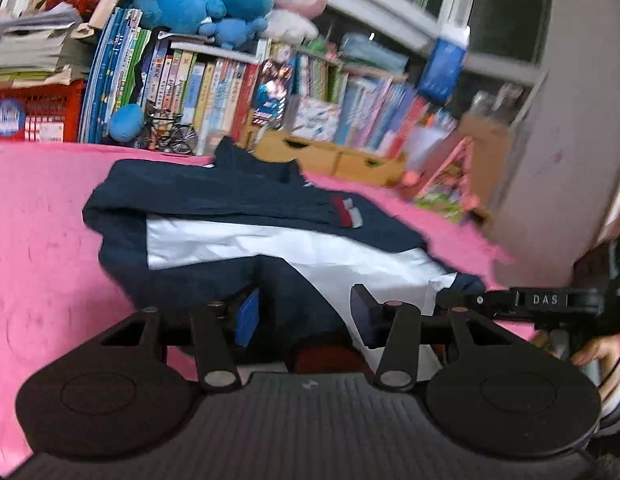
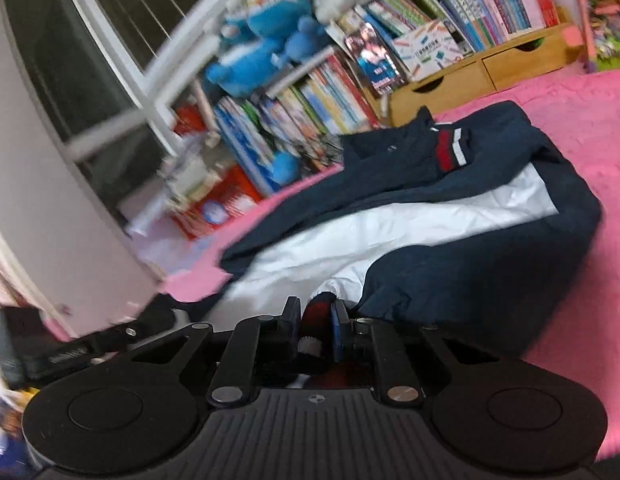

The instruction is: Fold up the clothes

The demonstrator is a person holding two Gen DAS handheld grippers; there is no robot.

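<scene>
A navy and white jacket (image 1: pixel 230 200) lies across the pink bed cover (image 1: pixel 42 220), collar toward the books, with a red and white striped cuff (image 1: pixel 348 212) on top. My left gripper (image 1: pixel 304 316) holds the jacket's near edge, navy and white cloth bunched between its blue pads and lifted off the cover. In the right wrist view the jacket (image 2: pixel 450 248) spreads ahead, and my right gripper (image 2: pixel 316 320) is shut on a fold of its near edge, dark red and navy cloth pinched between the pads. The right tool's black body (image 1: pixel 550 302) shows at the left view's right side, with a hand (image 1: pixel 594 354) under it.
Behind the bed stand rows of books (image 1: pixel 214 88) with blue and pink plush toys (image 1: pixel 198 0) on top, a wooden drawer box (image 1: pixel 330 156), a small model bicycle (image 1: pixel 174 136) and a red basket (image 1: pixel 38 112). A pale wall (image 1: pixel 550 180) rises at the right.
</scene>
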